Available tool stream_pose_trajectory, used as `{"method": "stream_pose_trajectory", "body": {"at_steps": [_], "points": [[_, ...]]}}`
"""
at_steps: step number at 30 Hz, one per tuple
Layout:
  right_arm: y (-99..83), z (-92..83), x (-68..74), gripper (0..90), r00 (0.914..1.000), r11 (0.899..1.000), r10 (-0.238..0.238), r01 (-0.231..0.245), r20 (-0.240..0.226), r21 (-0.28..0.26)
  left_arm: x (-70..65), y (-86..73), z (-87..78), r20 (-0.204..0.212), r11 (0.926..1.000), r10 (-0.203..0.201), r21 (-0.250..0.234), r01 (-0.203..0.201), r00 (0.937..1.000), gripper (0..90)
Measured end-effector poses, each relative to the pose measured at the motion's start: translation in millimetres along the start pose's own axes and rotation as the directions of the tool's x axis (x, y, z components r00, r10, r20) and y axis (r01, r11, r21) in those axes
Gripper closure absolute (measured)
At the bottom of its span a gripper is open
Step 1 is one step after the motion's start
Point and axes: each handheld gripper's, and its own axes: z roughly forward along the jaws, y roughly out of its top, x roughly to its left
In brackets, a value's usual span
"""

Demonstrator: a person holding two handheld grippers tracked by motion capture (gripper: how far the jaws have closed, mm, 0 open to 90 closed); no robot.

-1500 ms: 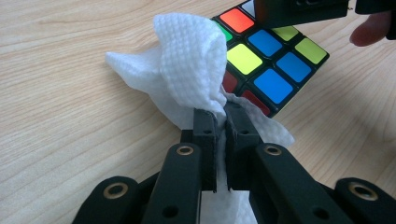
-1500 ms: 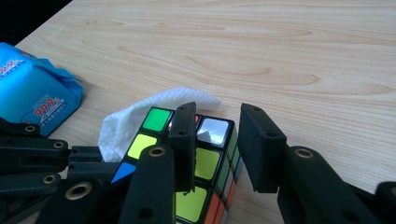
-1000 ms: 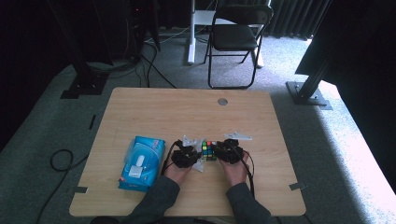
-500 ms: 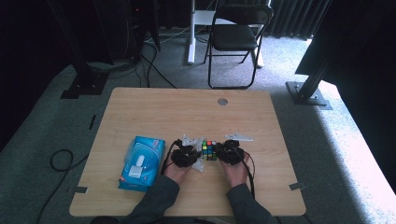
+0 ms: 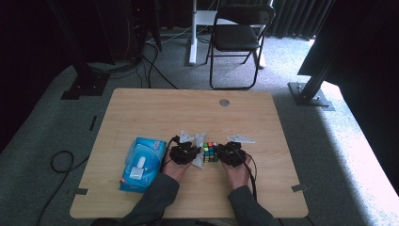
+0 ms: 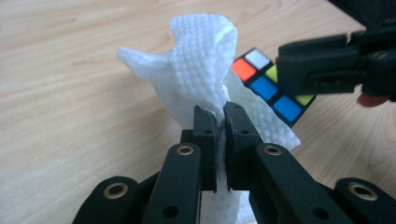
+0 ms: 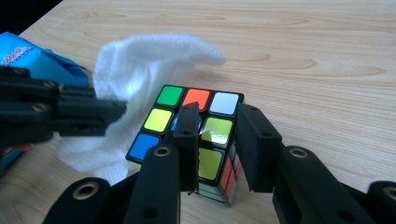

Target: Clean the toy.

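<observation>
A colour-sticker puzzle cube [image 5: 210, 151] lies on the wooden table [image 5: 188, 113] between both hands. My left gripper [image 6: 220, 114] is shut on a crumpled white wipe [image 6: 201, 60], which stands up against the cube [image 6: 266, 86]. My right gripper [image 7: 219, 114] has just been closing on the cube [image 7: 219, 130]. One jaw lies over its top face and the other presses against its orange side. In the high view the left gripper [image 5: 192, 154] and the right gripper [image 5: 222, 153] point at each other across the wipe [image 5: 198, 157].
A blue pack of wipes [image 5: 141, 164] lies left of the left hand. There is a round cable hole [image 5: 224, 102] near the table's far edge. A folding chair [image 5: 237, 33] stands beyond the table. Grey three-cornered plates top both grippers.
</observation>
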Motion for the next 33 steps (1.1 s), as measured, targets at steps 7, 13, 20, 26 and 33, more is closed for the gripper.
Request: {"method": "stream_pose_trajectory", "body": {"at_steps": [7, 13, 20, 26, 33], "points": [[-0.4, 0.0, 0.0, 70.3, 1.0, 1.0, 0.0, 0.0, 0.0, -0.004, -0.6, 9.8, -3.6, 0.008, 0.9996, 0.007, -0.026, -0.007, 0.9999, 84.9], [-0.5, 0.0, -0.3, 70.3, 1.0, 1.0, -0.001, 0.001, -0.002, -0.003, -2.3, 13.1, 2.5, 0.006, 0.9997, 0.017, -0.02, -0.017, 0.9998, 84.9], [-0.5, 0.0, -0.4, 70.4, 1.0, 1.0, -0.003, 0.003, -0.003, -0.004, -2.1, 14.2, 9.5, 0.006, 0.9999, 0.011, -0.004, -0.011, 0.9999, 84.9], [-1.4, -0.1, -0.1, 70.4, 1.0, 1.0, -0.004, 0.004, -0.001, -0.01, 0.7, 13.5, 12.2, -0.007, 1.0, 0.001, -0.006, -0.001, 1.0, 84.9], [-1.7, -0.1, 0.2, 70.5, 1.0, 1.0, -0.004, 0.004, 0.001, -0.012, 3.7, 6.8, 17.9, -0.026, 0.9999, -0.007, 0.008, 0.007, 0.9996, 84.9]]}}
